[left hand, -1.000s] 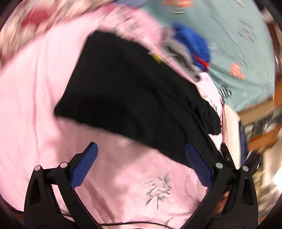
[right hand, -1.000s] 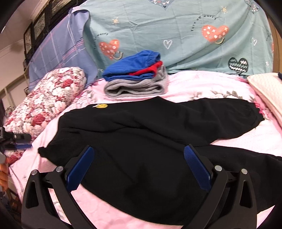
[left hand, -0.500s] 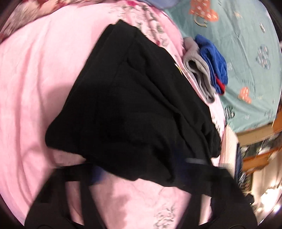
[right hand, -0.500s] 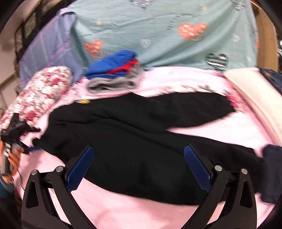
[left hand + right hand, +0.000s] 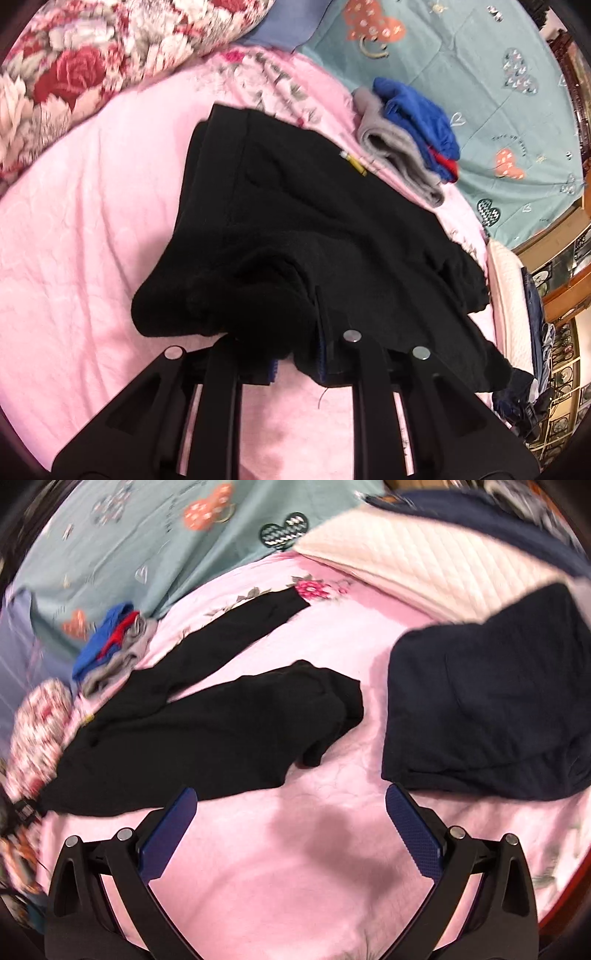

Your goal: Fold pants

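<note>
Black pants (image 5: 314, 229) lie spread on the pink bedsheet (image 5: 81, 229). My left gripper (image 5: 295, 354) is shut on the near waist edge of the pants, with black cloth bunched over its fingers. In the right wrist view the pants (image 5: 207, 723) lie with both legs stretched to the upper right, the near leg end crumpled. My right gripper (image 5: 291, 830) is open and empty above bare sheet, just short of the near leg.
A stack of folded grey, red and blue clothes (image 5: 410, 136) sits beyond the pants. A floral pillow (image 5: 92, 62) and teal heart-print bedding (image 5: 480, 74) lie behind. A dark navy garment (image 5: 487, 709) and a cream quilted item (image 5: 424, 554) lie at the right.
My left gripper moved onto the waist edge and closed on it. My right gripper swung right, from over the waist to the leg ends.
</note>
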